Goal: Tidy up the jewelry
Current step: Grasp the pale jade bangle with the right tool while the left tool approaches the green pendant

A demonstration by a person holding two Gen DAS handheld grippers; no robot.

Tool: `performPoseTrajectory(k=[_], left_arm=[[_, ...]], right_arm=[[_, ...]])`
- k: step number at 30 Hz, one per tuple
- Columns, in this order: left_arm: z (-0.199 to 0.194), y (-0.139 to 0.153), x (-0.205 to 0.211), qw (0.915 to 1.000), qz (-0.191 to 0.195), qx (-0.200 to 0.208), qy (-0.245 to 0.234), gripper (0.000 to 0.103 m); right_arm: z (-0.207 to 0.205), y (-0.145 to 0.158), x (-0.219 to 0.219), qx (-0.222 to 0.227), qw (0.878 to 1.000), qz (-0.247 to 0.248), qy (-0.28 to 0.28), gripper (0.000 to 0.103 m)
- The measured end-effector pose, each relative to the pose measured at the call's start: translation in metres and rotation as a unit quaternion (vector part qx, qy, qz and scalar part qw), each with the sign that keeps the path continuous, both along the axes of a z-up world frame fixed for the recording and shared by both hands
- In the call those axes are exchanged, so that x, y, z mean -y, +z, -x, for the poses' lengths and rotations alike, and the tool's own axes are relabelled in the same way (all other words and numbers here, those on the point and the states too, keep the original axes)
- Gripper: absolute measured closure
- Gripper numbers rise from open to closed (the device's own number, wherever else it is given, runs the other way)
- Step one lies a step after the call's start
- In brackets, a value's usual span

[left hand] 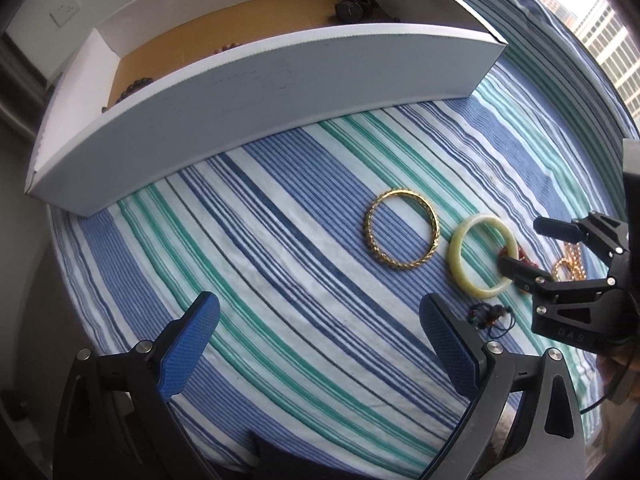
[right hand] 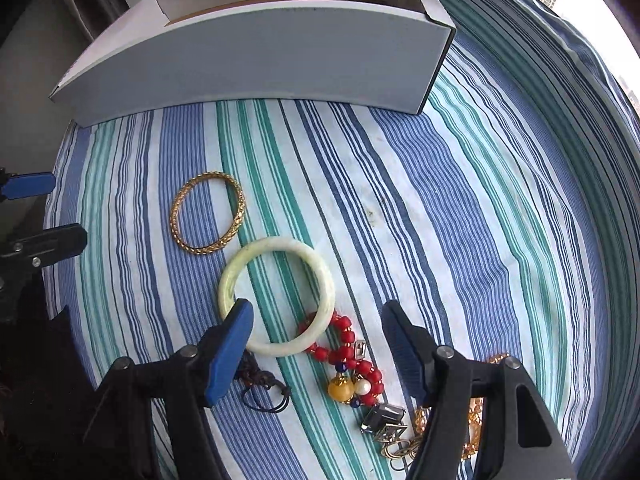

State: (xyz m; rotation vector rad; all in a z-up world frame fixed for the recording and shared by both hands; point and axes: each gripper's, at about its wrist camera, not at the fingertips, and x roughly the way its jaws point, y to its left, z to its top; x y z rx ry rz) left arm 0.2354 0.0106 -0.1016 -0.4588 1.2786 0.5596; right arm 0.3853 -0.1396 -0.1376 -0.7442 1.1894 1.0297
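A cloth with blue, teal and white stripes (right hand: 440,184) covers the surface; high-rise buildings (left hand: 608,40) show through a window at the far right. A white cardboard box (right hand: 256,56) with a tan floor stands at the far side, dark beads inside. On the cloth lie a woven gold bangle (left hand: 402,234), a smooth pale-green bangle (right hand: 276,294) and a red bead strand (right hand: 348,344). The left gripper (left hand: 320,348) and right gripper (right hand: 318,354) both hover with fingers spread, holding nothing.
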Motion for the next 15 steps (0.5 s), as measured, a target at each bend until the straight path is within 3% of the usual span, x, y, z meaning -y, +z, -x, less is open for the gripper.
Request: performPoseTrajectory(k=[2,4,8,9,15], left_arm=[[0.001,-0.002,0.000,1.0000,0.003,0.000,0.003,0.003],[0.000,-0.005,0.000,1.0000,0.004,-0.002,0.004,0.003],[-0.001,-0.009,0.002,1.0000,0.000,-0.005,-0.001,0.003],[-0.001,-0.010,0.002,1.0000,0.000,-0.005,-0.001,0.003],[-0.012,-0.020,0.002,0.9997,0.014,0.012,-0.014,0.003]], right_arm=[[0.001,-0.008,-0.004,0.002,1.000,0.004,0.005,0.036],[0.000,-0.018,-0.010,0.007,1.000,0.014,0.007,0.055],[-0.003,-0.029,-0.014,0.018,1.000,0.016,0.003,0.078],[-0.005,-0.029,-0.015,0.012,1.000,0.014,-0.001,0.091],[-0.028,-0.009,0.000,-0.021,0.997,-0.032,-0.068,0.092]])
